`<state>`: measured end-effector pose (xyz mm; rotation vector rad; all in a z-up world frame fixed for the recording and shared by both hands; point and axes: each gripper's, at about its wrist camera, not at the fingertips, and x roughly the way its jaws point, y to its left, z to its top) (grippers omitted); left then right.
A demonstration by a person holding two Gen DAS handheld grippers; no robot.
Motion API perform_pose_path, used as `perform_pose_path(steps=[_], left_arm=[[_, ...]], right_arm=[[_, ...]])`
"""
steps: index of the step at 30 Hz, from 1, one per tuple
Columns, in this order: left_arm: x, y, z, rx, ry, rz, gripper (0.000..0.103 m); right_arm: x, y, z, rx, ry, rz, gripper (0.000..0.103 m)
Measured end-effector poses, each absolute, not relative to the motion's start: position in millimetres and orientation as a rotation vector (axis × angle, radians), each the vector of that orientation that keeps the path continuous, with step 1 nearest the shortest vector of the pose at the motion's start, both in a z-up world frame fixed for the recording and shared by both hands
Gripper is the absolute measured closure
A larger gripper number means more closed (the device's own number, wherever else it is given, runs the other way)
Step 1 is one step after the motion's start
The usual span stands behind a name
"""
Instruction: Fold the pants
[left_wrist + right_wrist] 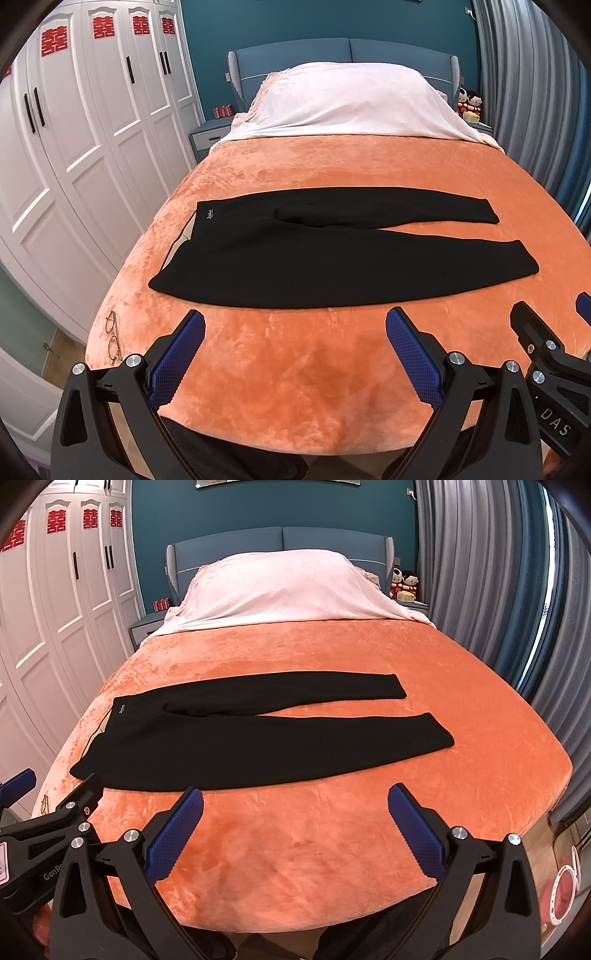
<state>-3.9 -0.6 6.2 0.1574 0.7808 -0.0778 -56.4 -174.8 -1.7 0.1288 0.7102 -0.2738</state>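
Black pants (332, 254) lie flat across the orange bed cover (295, 369), waistband to the left, both legs stretched to the right and slightly apart. They also show in the right wrist view (258, 738). My left gripper (295, 325) is open and empty, hovering above the bed's near edge, short of the pants' near leg. My right gripper (295, 801) is open and empty, beside the left one, also short of the near leg. Each gripper shows at the edge of the other's view.
A pair of glasses (113, 336) lies on the cover near the front left corner. A white blanket (351, 99) covers the head of the bed. White wardrobes (74, 147) stand on the left, grey curtains (498, 590) on the right.
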Motion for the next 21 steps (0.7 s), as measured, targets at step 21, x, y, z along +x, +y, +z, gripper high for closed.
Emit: perform_pose_path(steps=[21], left_arm=[[-4.7,1.7,3.8,0.155,0.784,-0.077,0.007]], right_arm=[[-55.3,-175.0,-0.9,0.129,0.713,-0.273,0.005]])
